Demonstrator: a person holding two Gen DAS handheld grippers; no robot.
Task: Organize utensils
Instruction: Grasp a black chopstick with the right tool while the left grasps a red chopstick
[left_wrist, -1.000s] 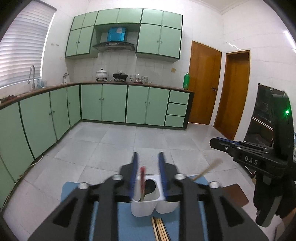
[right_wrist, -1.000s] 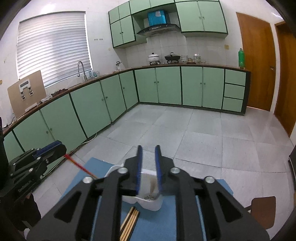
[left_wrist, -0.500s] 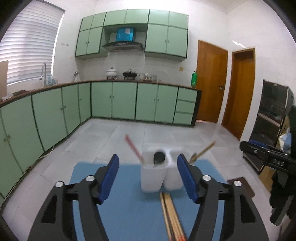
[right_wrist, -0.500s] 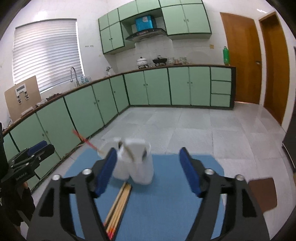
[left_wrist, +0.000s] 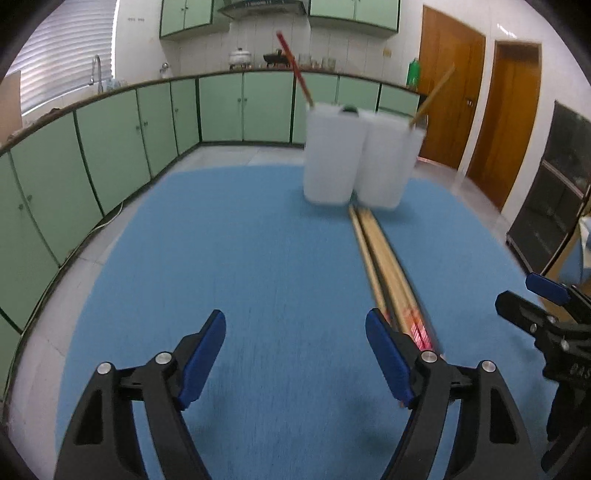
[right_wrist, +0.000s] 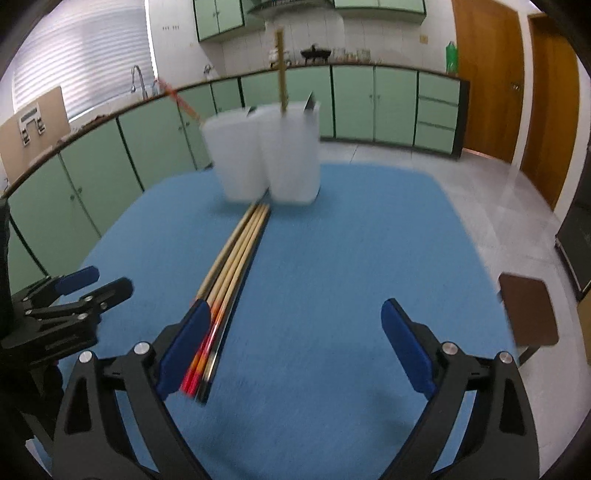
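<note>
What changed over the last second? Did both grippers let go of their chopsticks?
Yes. A second ago each gripper was shut on a chopstick over the white holder. The red chopstick and the wooden chopstick now stand in it. The left gripper and right gripper have dropped toward the blue mat, jaws opening with nothing between them. The bundle of chopsticks on the mat and the holder stayed put.

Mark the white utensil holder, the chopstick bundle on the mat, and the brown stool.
white utensil holder (right_wrist: 288, 162), right wrist view, front wall.
chopstick bundle (right_wrist: 236, 258), right wrist view, mid-length of the sticks.
brown stool (right_wrist: 528, 310), right wrist view, seat top.
</note>
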